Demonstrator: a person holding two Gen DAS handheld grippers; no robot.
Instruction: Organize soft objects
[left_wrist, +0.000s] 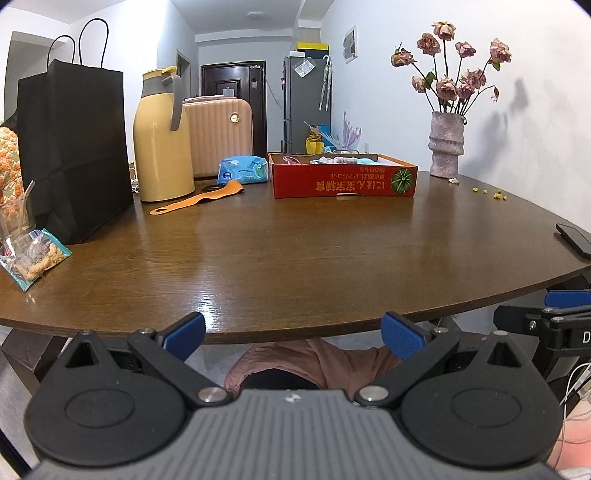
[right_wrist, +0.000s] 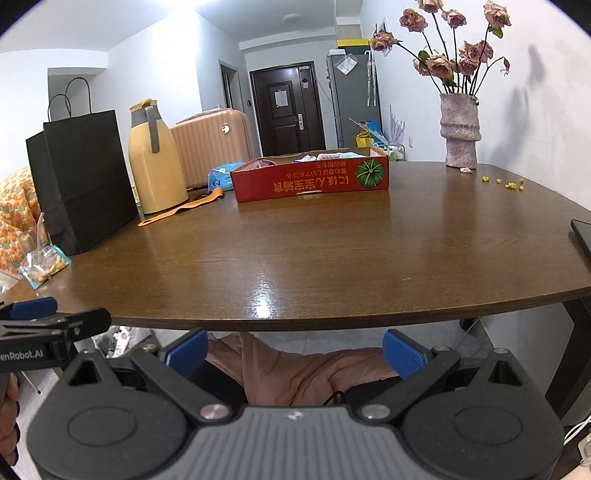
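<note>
A red cardboard box (left_wrist: 343, 181) (right_wrist: 312, 182) stands at the far middle of the brown table (left_wrist: 295, 251) (right_wrist: 314, 258), with several soft items in it. A blue soft pack (left_wrist: 242, 170) (right_wrist: 219, 177) lies left of the box, and an orange strap (left_wrist: 199, 199) (right_wrist: 181, 211) lies in front of it. My left gripper (left_wrist: 293, 334) hangs open just off the table's near edge, holding nothing. My right gripper (right_wrist: 295, 350) is open too, beside it, also empty. Each shows at the other view's edge.
A black paper bag (left_wrist: 74, 147) (right_wrist: 81, 177), a yellow thermos jug (left_wrist: 160, 136) (right_wrist: 155, 155) and a snack packet (left_wrist: 31, 258) (right_wrist: 44, 266) occupy the left side. A vase of dried roses (left_wrist: 447, 144) (right_wrist: 461, 129) stands far right. A dark phone (left_wrist: 574, 240) lies at the right edge.
</note>
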